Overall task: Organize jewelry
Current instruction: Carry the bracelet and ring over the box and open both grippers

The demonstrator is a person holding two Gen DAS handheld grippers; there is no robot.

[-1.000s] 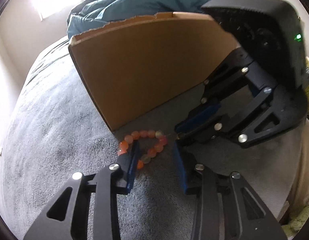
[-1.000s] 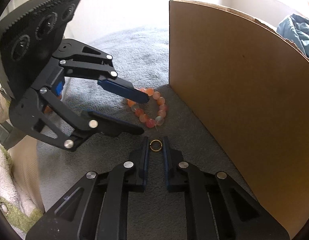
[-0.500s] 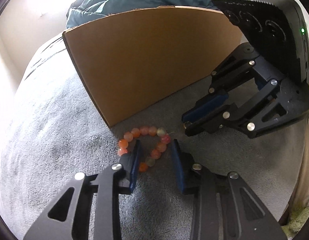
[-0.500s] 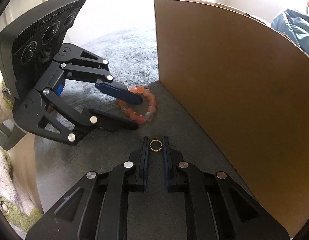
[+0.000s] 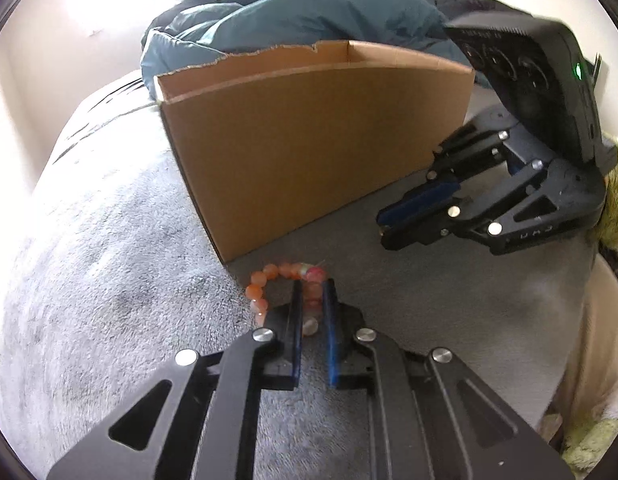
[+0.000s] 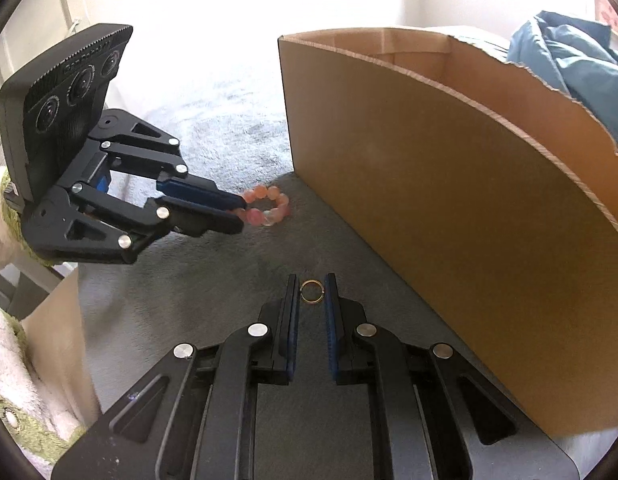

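The left gripper (image 5: 312, 292), at lower centre of its own view, is closing its jaws on one side of the orange bead bracelet (image 5: 269, 280), whose beads sit between the blue pads while the rest loops out to the left on the grey blanket (image 5: 109, 260). The right gripper (image 6: 312, 290), low in its view, is drawn narrow around a small gold ring (image 6: 311, 291) pinched between its tips. A cardboard box (image 6: 429, 184) stands open just beyond, right of centre.
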